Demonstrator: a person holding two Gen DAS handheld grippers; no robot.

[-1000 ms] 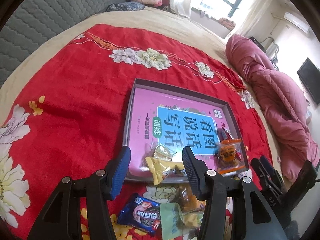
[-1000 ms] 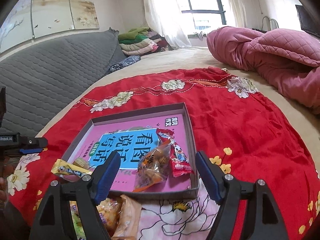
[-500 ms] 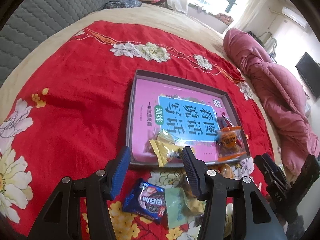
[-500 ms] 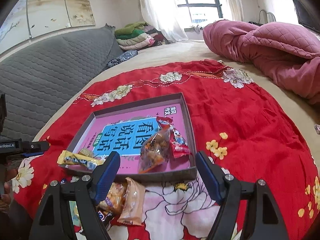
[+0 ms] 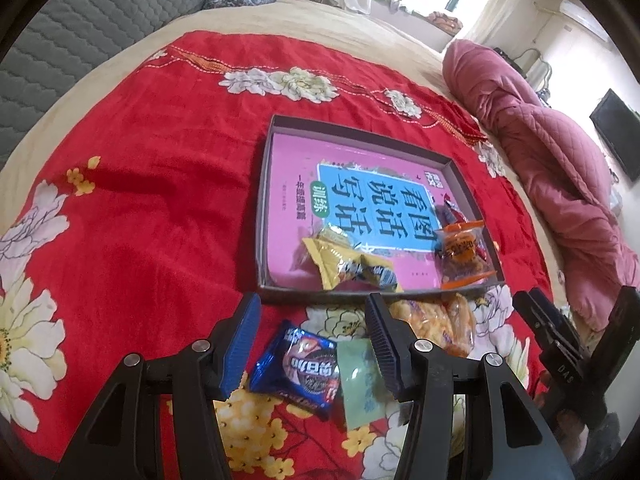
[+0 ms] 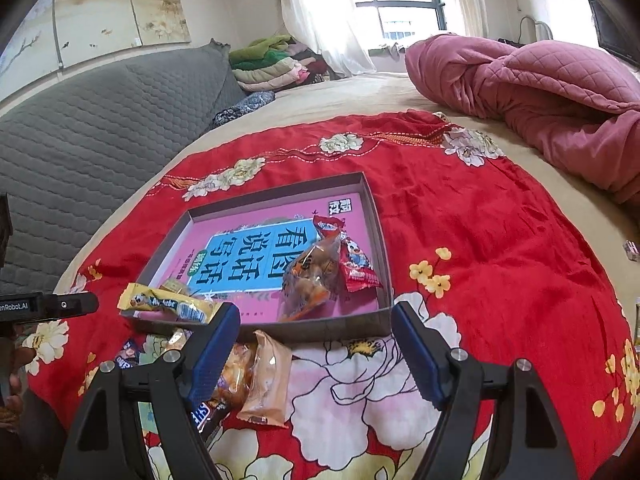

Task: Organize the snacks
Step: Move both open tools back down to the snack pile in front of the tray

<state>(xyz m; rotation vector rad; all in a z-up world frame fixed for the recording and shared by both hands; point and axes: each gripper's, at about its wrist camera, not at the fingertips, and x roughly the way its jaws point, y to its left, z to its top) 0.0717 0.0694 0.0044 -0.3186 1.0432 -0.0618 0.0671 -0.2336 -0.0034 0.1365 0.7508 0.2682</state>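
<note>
Left hand-held gripper (image 5: 312, 316) empty, jaws moderately apart, now nearer the blue packet (image 5: 298, 364) outside the box (image 5: 262, 216); three snacks inside. Right hand-held gripper (image 6: 316, 328) wide, empty; box (image 6: 378, 220) farther off than before, two orange packets (image 6: 256, 380) beneath.

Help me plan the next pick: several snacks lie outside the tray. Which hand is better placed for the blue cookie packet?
Left, probably. The left gripper hangs open just above the blue cookie packet; the right gripper sits farther over, by the orange packet.
</note>
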